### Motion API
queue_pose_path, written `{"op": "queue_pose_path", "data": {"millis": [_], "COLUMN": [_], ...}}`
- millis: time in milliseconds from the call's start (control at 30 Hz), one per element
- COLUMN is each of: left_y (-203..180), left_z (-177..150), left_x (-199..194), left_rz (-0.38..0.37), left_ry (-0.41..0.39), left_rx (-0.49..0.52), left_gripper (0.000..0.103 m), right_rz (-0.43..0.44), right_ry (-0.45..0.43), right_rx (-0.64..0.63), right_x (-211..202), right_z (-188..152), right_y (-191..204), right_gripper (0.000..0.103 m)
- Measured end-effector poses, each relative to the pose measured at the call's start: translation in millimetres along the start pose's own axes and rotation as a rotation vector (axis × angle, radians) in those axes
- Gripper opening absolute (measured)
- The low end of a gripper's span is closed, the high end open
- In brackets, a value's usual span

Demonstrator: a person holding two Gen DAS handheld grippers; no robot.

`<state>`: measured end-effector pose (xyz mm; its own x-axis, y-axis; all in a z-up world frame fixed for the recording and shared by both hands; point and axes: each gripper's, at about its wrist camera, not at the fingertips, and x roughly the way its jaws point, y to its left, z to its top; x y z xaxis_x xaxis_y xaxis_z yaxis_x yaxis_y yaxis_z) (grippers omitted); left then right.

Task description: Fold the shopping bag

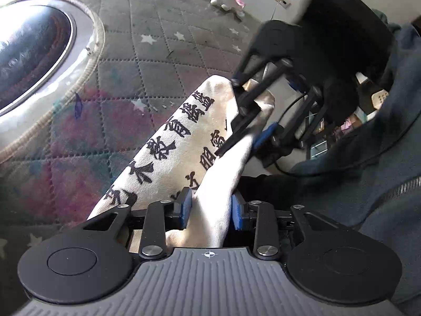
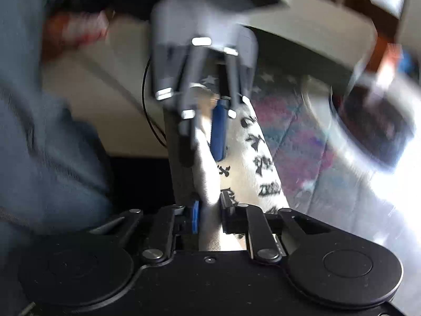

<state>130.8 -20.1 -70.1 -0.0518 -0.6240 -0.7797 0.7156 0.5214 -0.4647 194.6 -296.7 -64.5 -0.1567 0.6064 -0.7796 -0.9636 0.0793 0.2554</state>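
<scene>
The shopping bag (image 1: pixel 168 155) is white cloth with black Chinese characters, stretched in a folded strip between the two grippers above a quilted mat. My left gripper (image 1: pixel 211 209) is shut on the near end of the bag, cloth pinched between its blue pads (image 1: pixel 185 210). My right gripper (image 1: pixel 244 131) faces it from the upper right, shut on the bag's far end. In the blurred right wrist view, my right gripper (image 2: pixel 209 217) pinches the bag (image 2: pixel 252 158), and the left gripper (image 2: pixel 208 129) clamps its other end.
A quilted star-patterned mat (image 1: pixel 163 44) covers the surface. A round silver-rimmed basin (image 1: pixel 31 52) lies at the left. A small white toy (image 1: pixel 226 0) sits at the far edge. The person's dark blue clothing (image 1: pixel 368 184) fills the right side, with a black cable.
</scene>
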Motion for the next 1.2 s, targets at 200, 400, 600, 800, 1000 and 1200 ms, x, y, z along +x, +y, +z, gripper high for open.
{"op": "queue_pose_path", "data": {"millis": [200, 400, 600, 800, 1000, 1200], "left_y": [-3, 9, 2, -14, -24, -36], "left_z": [-12, -15, -21, -33, -36, -39], "left_x": [-11, -20, -40, -49, -52, -56], "left_rz": [0.021, -0.016, 0.026, 0.097, 0.19, 0.261], "left_ry": [-0.027, -0.054, -0.063, -0.05, -0.057, -0.075], "left_rx": [0.058, 0.053, 0.102, 0.177, 0.26, 0.351], "left_gripper": [0.037, 0.04, 0.061, 0.061, 0.061, 0.058], "right_rz": [0.125, 0.231, 0.277, 0.339, 0.375, 0.414], "right_ry": [-0.007, -0.011, 0.003, 0.007, 0.022, 0.058], "right_rx": [0.221, 0.399, 0.491, 0.613, 0.704, 0.771], "right_x": [2, 11, 21, 28, 33, 38], "right_z": [-4, -11, -12, -18, -22, -23], "right_y": [-32, -60, -68, -83, -93, -104], "right_gripper": [0.017, 0.017, 0.018, 0.019, 0.019, 0.019]}}
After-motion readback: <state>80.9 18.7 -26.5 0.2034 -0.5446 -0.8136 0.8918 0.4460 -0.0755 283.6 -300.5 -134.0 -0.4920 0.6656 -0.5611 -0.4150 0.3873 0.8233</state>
